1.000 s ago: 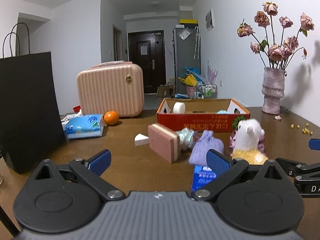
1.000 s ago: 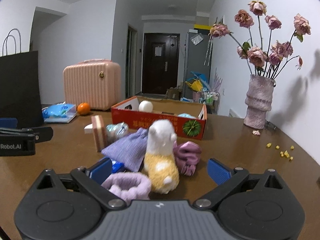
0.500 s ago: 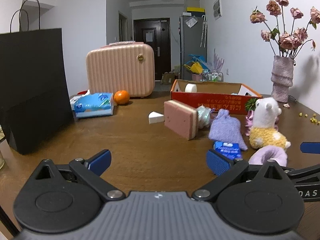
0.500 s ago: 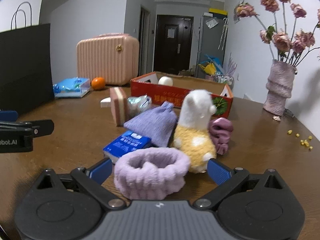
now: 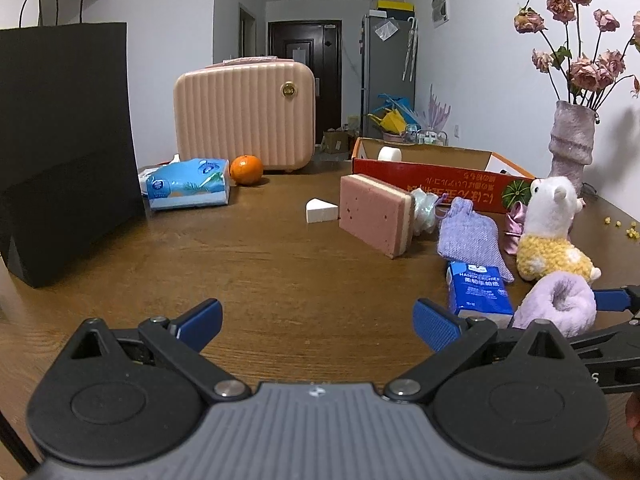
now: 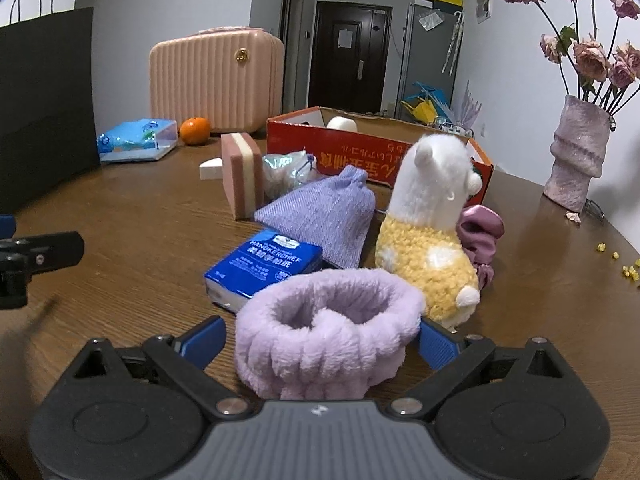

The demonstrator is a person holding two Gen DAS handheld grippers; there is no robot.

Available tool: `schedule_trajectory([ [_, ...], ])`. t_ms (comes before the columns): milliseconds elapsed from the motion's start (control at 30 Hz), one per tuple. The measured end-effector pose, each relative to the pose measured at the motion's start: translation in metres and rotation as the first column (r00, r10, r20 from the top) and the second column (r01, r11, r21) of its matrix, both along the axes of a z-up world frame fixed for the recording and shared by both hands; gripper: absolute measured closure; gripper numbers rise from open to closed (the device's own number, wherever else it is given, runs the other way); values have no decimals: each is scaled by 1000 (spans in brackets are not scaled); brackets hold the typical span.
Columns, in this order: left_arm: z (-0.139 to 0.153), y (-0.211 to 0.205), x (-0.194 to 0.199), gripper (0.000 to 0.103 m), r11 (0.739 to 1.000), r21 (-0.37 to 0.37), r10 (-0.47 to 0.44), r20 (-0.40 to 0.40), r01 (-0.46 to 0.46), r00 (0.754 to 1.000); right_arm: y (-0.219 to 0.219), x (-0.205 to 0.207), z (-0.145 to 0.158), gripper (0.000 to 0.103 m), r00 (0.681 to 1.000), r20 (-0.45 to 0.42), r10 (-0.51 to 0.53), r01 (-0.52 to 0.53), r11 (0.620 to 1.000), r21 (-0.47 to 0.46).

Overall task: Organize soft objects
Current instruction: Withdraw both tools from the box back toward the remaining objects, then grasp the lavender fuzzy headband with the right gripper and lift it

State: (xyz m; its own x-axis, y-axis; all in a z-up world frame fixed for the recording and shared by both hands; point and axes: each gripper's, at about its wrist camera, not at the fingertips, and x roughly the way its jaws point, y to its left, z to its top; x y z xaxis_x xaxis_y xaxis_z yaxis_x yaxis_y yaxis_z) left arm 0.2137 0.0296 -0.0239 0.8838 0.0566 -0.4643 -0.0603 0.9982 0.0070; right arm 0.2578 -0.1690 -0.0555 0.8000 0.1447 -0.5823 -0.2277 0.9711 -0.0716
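A fluffy purple band lies on the brown table between the jaws of my right gripper. The jaws are closing; the right pad is at the band's edge, and a gap shows at the left pad. Just behind it stand a white and yellow alpaca plush, a blue handkerchief pack, a lilac pouch, a pink scrunchie and a pink sponge. My left gripper is open over bare table, left of the band.
A red cardboard box with a white roll inside sits behind the pile. A black paper bag, pink case, tissue pack and orange stand at left. A vase of dried flowers stands at right.
Both grippers have come down and forward toward the table. The purple band now sits between the right jaws, which have narrowed slightly.
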Motion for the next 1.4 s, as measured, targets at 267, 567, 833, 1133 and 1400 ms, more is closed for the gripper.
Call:
schedule_trajectory([
  [267, -5, -3, 2, 0, 1000, 2, -8, -14, 8, 1000, -4, 6, -5, 36, 1000, -25, -3, 4, 1000, 21],
  [567, -5, -9, 3, 0, 1000, 13, -15, -20, 15, 1000, -12, 3, -3, 69, 1000, -24, -4, 6, 998, 61],
  [833, 0, -17, 2, 0, 999, 29, -21, -14, 22, 1000, -21, -2, 1, 74, 1000, 2, 2, -3, 995, 99],
  [1133, 7, -30, 4, 0, 998, 43, -39, -10, 39, 999, -36, -10, 13, 74, 999, 49, -11, 4, 992, 127],
  [1400, 12, -49, 14, 0, 996, 60, -72, -18, 73, 997, -57, -16, 26, 74, 994, 100, -34, 19, 988, 153],
])
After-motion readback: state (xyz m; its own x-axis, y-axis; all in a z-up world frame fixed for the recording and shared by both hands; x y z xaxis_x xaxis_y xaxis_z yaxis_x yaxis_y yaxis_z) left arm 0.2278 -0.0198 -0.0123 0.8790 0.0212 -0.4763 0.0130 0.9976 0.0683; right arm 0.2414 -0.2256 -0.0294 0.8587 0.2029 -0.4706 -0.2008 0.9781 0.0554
